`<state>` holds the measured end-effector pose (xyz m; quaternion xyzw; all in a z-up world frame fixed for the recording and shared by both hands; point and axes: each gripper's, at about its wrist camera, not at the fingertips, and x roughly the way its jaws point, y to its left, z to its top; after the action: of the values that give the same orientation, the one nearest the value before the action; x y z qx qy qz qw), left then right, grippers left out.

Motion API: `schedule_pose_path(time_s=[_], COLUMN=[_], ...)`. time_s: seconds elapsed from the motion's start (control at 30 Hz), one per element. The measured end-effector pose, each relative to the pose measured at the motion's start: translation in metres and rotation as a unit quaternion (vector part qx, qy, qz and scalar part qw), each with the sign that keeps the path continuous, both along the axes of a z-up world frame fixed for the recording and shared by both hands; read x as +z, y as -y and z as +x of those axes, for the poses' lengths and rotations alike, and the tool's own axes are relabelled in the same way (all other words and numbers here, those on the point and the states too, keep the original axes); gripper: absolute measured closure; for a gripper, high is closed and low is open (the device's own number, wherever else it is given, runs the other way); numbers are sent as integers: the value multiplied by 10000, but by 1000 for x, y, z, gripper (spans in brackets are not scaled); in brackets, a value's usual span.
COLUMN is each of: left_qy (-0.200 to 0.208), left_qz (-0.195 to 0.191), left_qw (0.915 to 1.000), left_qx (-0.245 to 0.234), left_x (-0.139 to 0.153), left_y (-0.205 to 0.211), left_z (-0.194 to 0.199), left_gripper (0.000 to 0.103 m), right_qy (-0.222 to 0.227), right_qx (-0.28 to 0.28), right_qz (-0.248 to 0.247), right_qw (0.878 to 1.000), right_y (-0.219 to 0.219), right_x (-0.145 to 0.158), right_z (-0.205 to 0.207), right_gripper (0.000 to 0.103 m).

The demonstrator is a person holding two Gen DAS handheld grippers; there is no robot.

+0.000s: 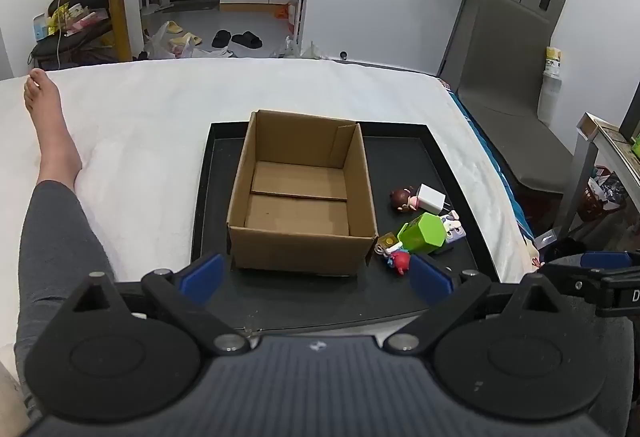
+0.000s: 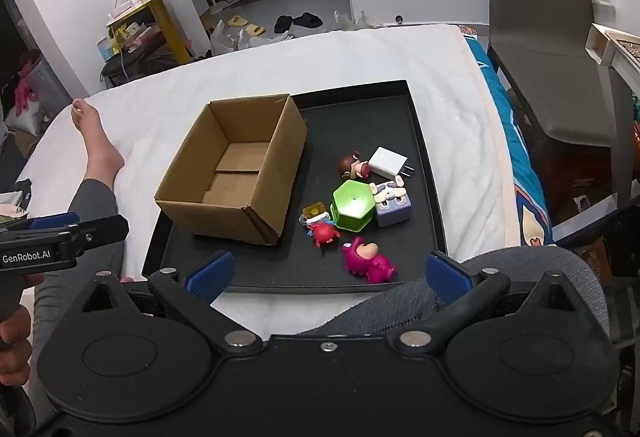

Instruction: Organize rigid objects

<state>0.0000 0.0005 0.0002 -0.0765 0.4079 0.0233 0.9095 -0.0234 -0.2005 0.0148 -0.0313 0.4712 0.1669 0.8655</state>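
Both grippers spread wide and empty: left gripper [image 1: 316, 279] hovering over the near edge of the black tray [image 1: 404, 147], right gripper [image 2: 326, 275] just short of the tray's near rim, nothing between either pair of blue pads. Cardboard box [image 1: 302, 193] standing open and empty on the left part of the tray, flaps down inside. Toys crowded on the right part, none boxed yet: pink bear figure [image 2: 368, 261] nearest, red crab-like figure [image 2: 325, 233] and a small yellow-tagged charm [image 2: 314, 212] close to the box's near right corner, green hexagonal container [image 2: 352, 205] touching a lilac cube toy [image 2: 391, 205], brown-haired doll head [image 2: 354, 165] beside a white charger plug [image 2: 387, 161] farther back. Whole tray resting on a soft white bed [image 1: 160, 117].

Likely trouble: pieces packed so tightly that wide pads coming down on one could knock or drag a neighbour. Rounded figures probably prone to rolling out of a pinch. Light, unweighted box easily shoved by a careless drop against its wall. Soft bedding under the tray, so a hard press might tip it.
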Motion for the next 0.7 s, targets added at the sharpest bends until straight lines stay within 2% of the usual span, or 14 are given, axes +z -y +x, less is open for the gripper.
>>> schedule_pose_path(time_s=[0.7], left_qy=[-106], left_qz=[235], left_qw=[9996], left_qx=[-149], left_x=[-3], left_y=[-2], left_z=[0], left_gripper=[4], right_qy=[-1], right_qx=[-2], right_qz=[-63], right_qw=[10000], right_y=[0], right_x=[2], right_z=[4], right_gripper=[0])
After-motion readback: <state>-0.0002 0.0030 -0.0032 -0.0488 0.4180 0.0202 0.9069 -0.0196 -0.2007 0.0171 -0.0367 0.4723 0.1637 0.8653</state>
